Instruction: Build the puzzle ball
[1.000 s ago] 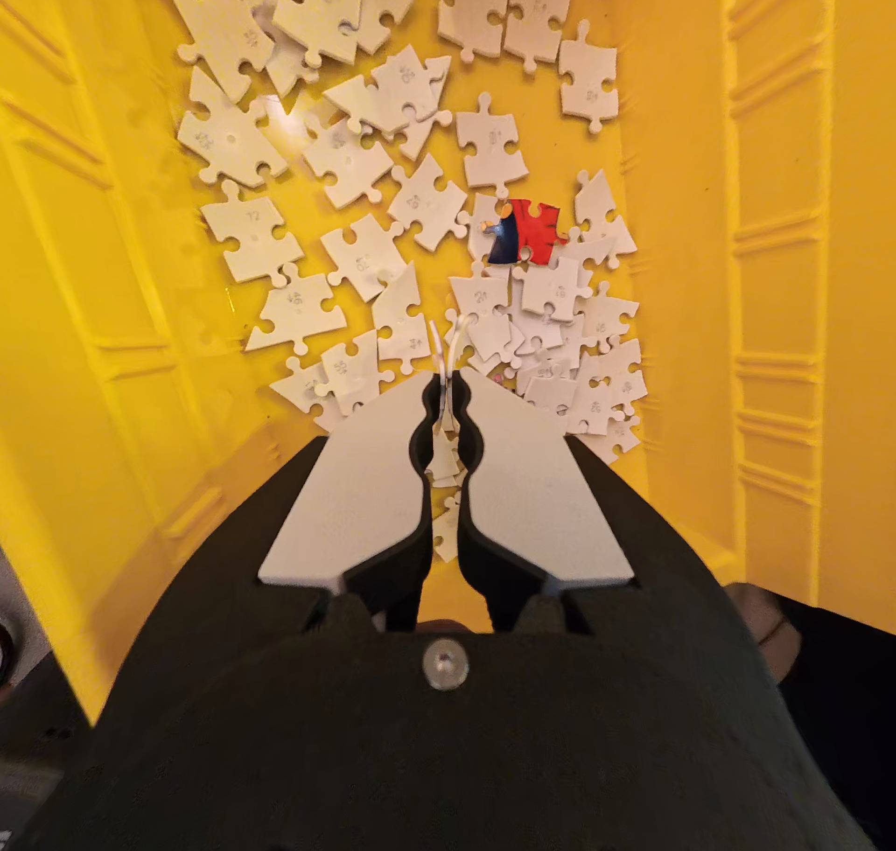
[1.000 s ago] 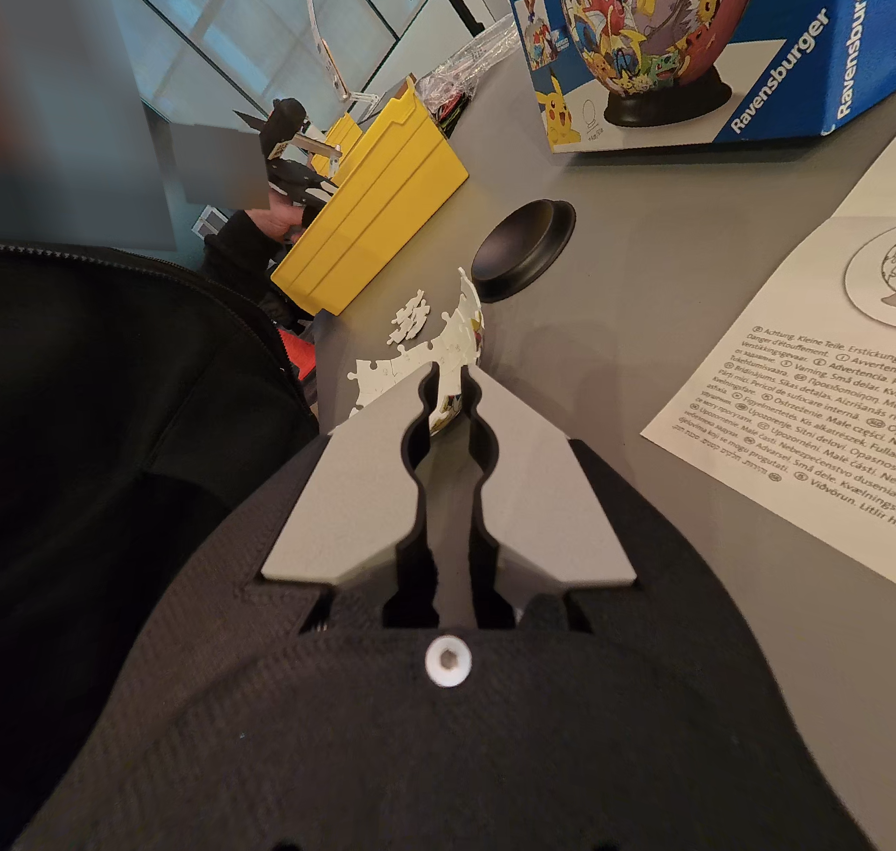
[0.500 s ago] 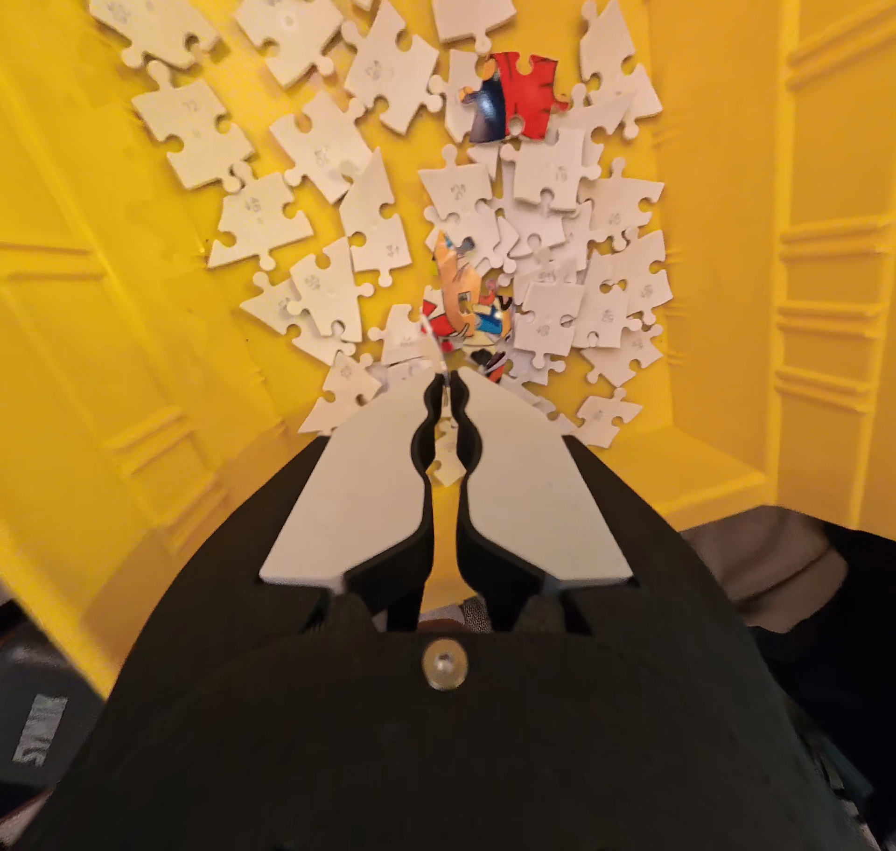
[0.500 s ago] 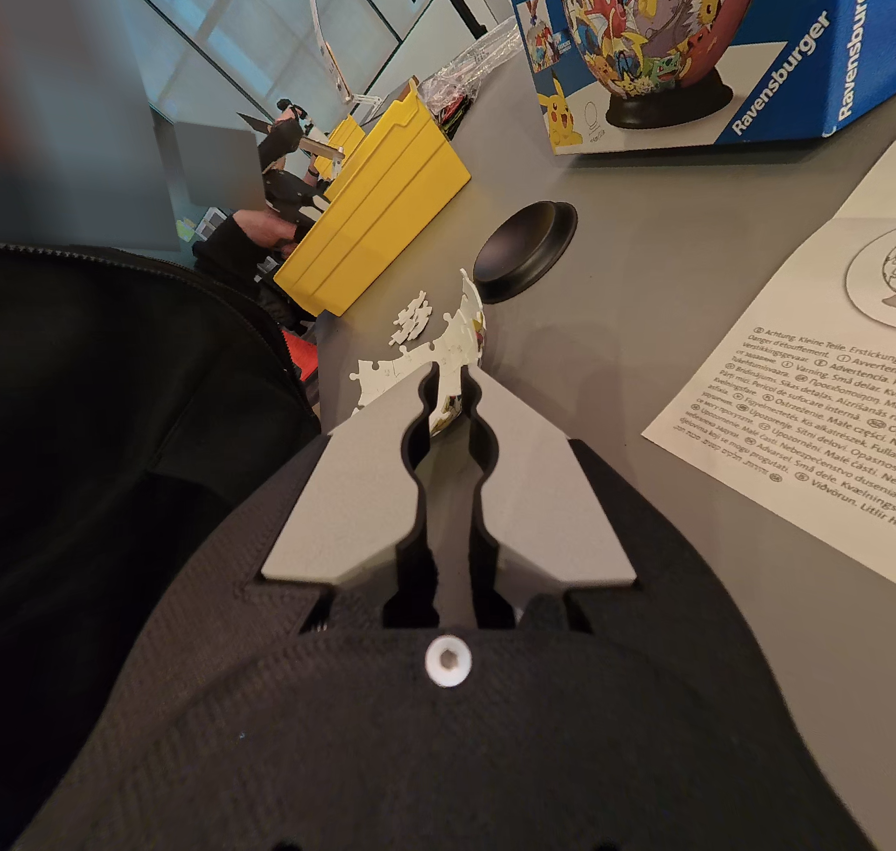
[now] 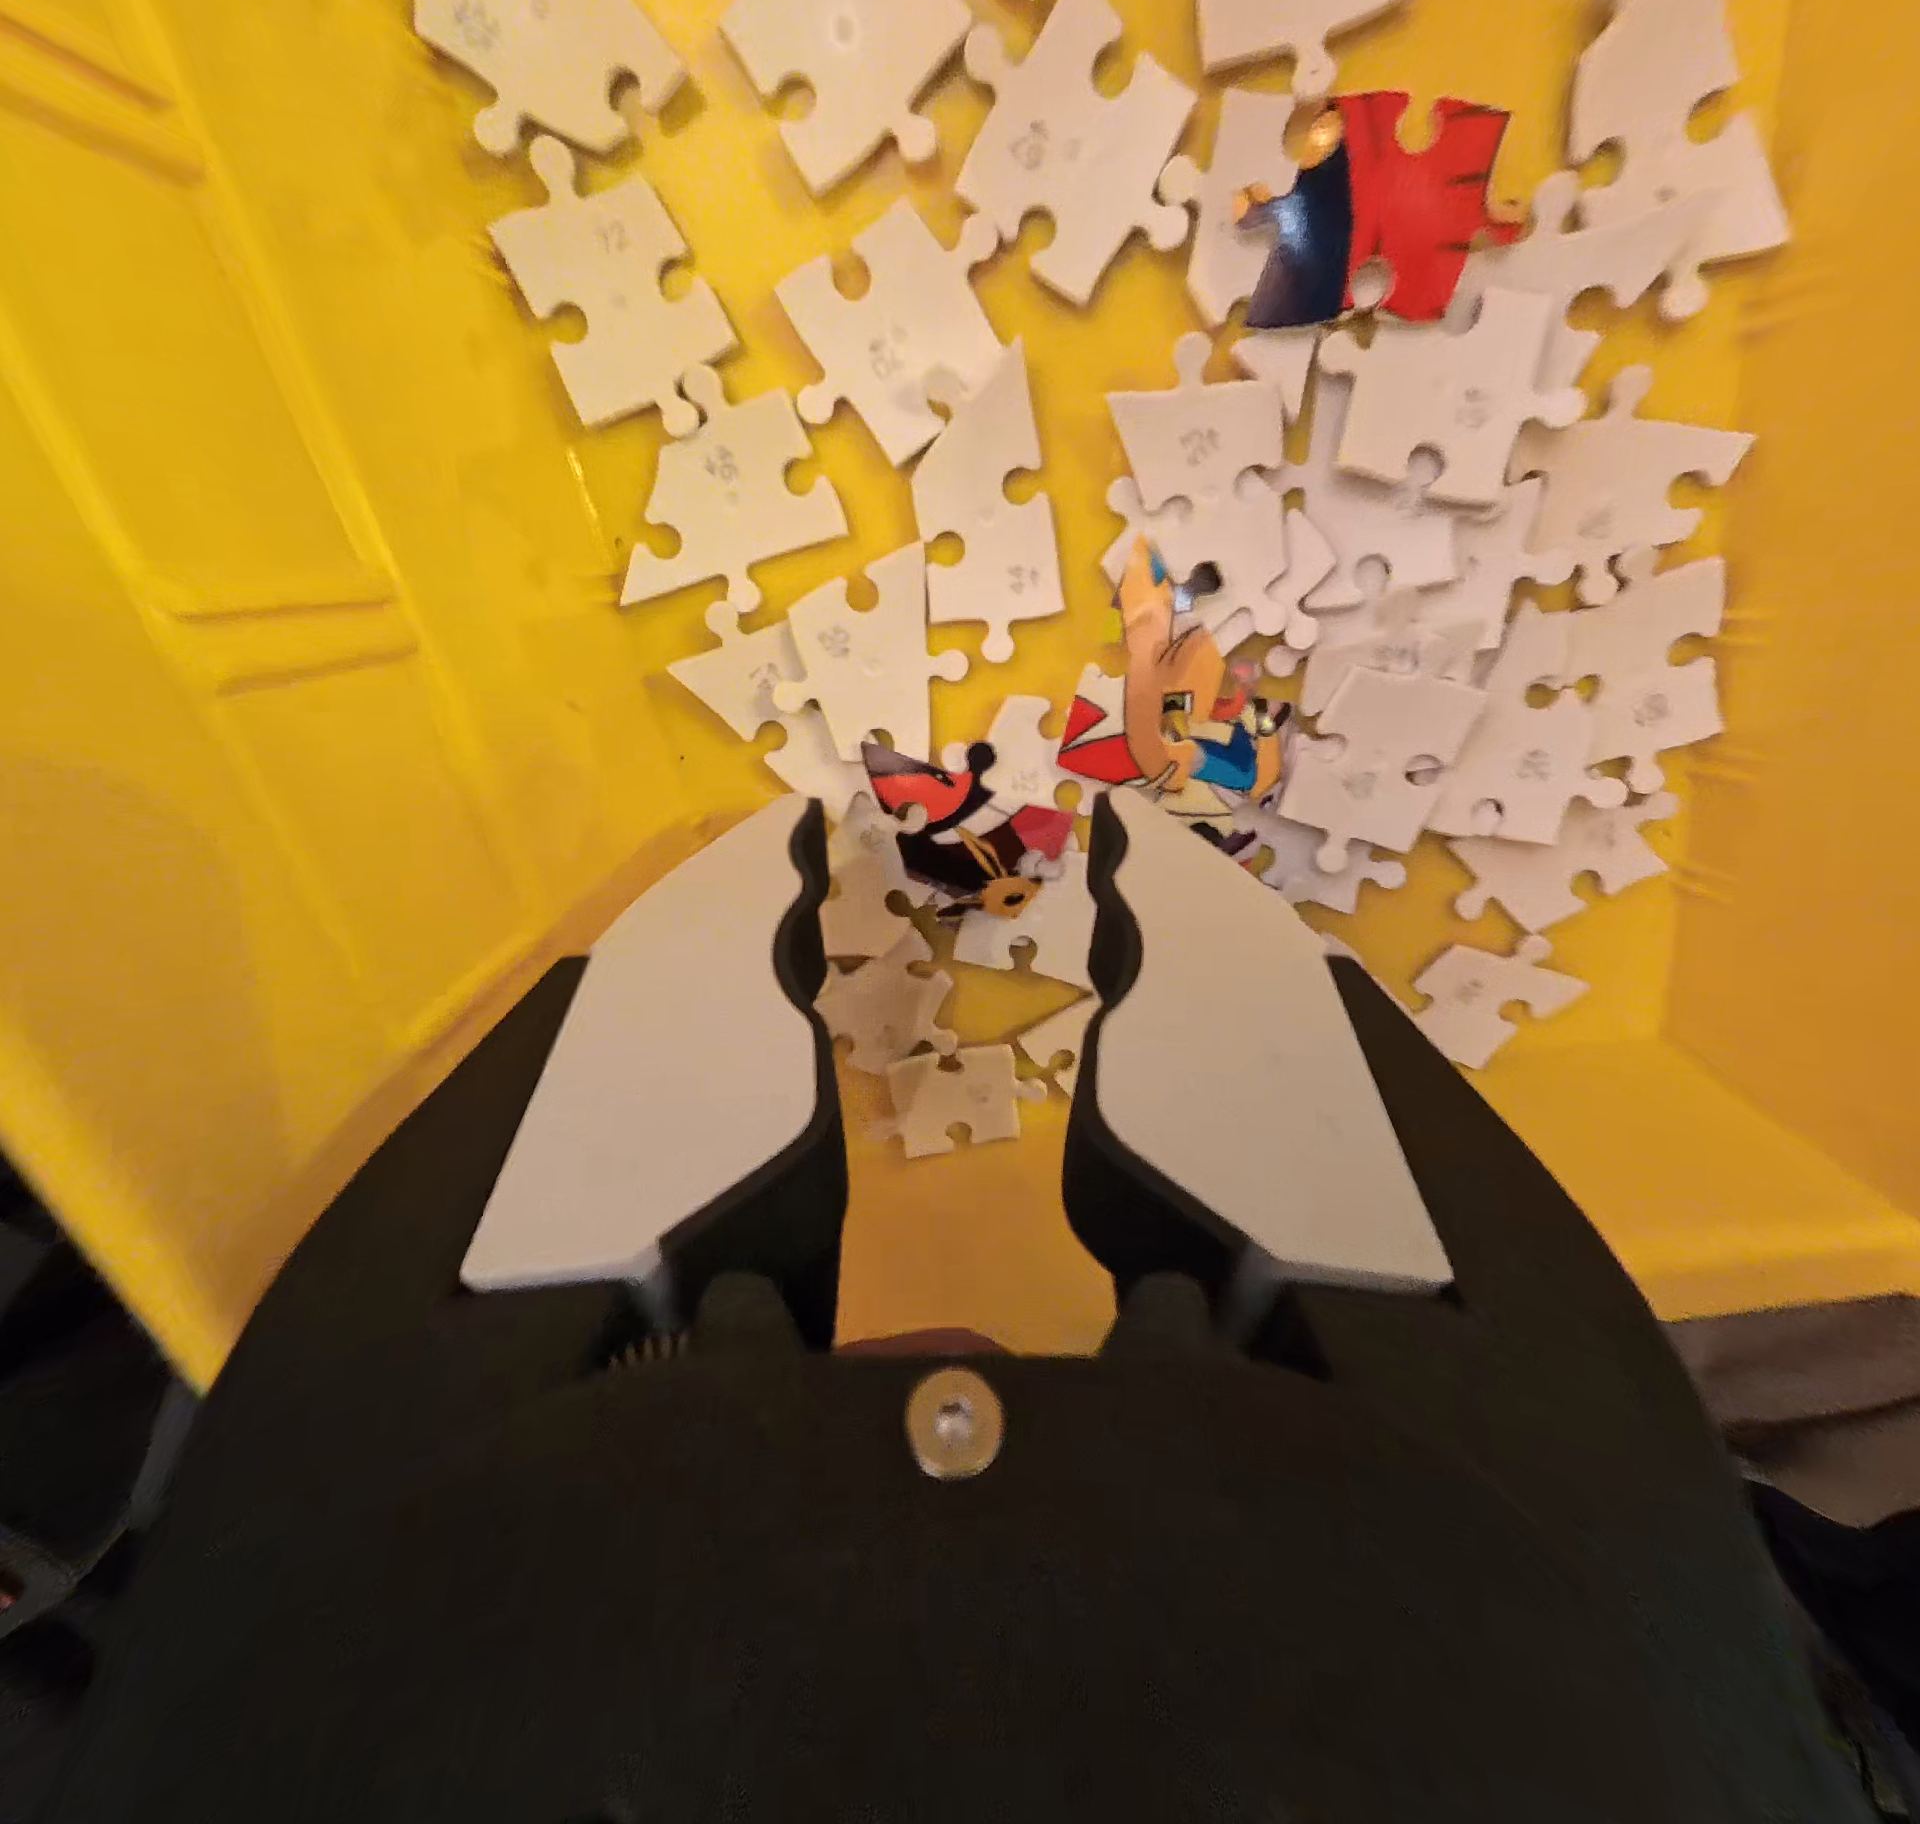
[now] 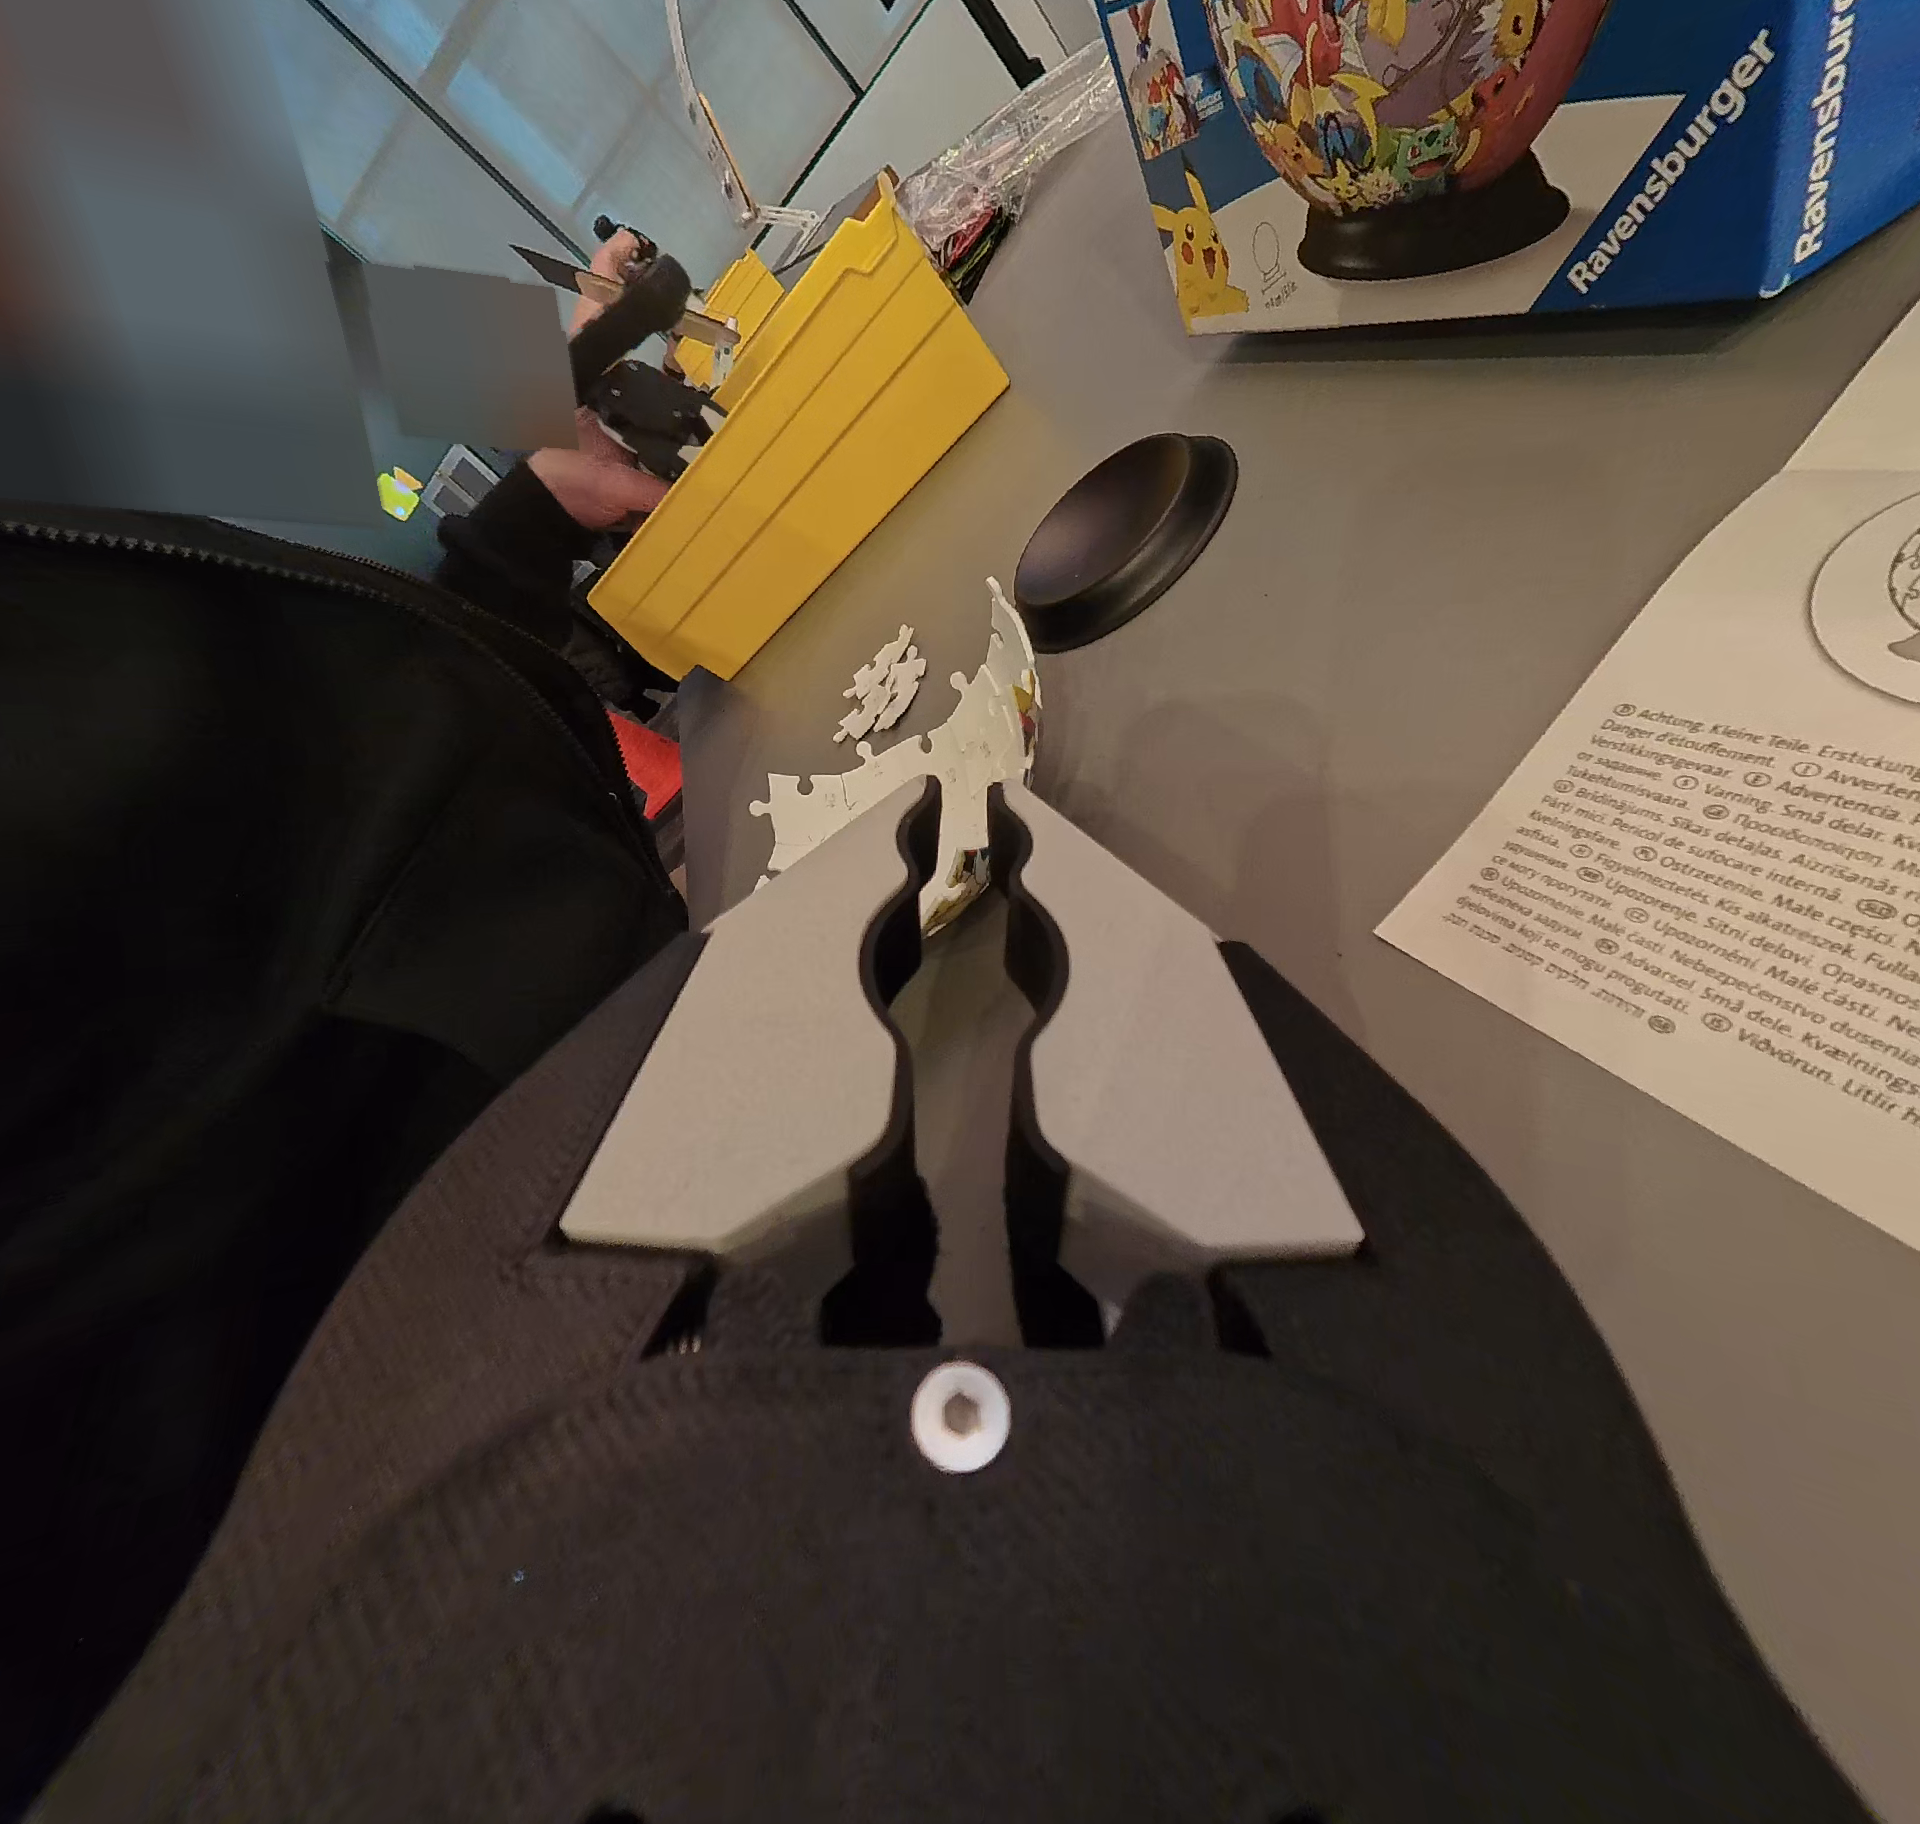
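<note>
Since half a second ago the left gripper has spread its jaws wide over the yellow bin; before, they pinched a thin white piece. A colourful piece now lies face up between the fingertips, touching neither as far as the motion blur lets one tell. Many pieces cover the bin floor, most white side up, three showing colour, among them a red one. The bin's far end is cut off.

The right gripper has not moved: its jaws stand nearly closed on the rim of the partly built ball, which rests on the grey surface beside a black stand. Its fingers hide the ball's lower part. Loose pieces, a blue box and a leaflet lie nearby, the last two cut off by the frame.
</note>
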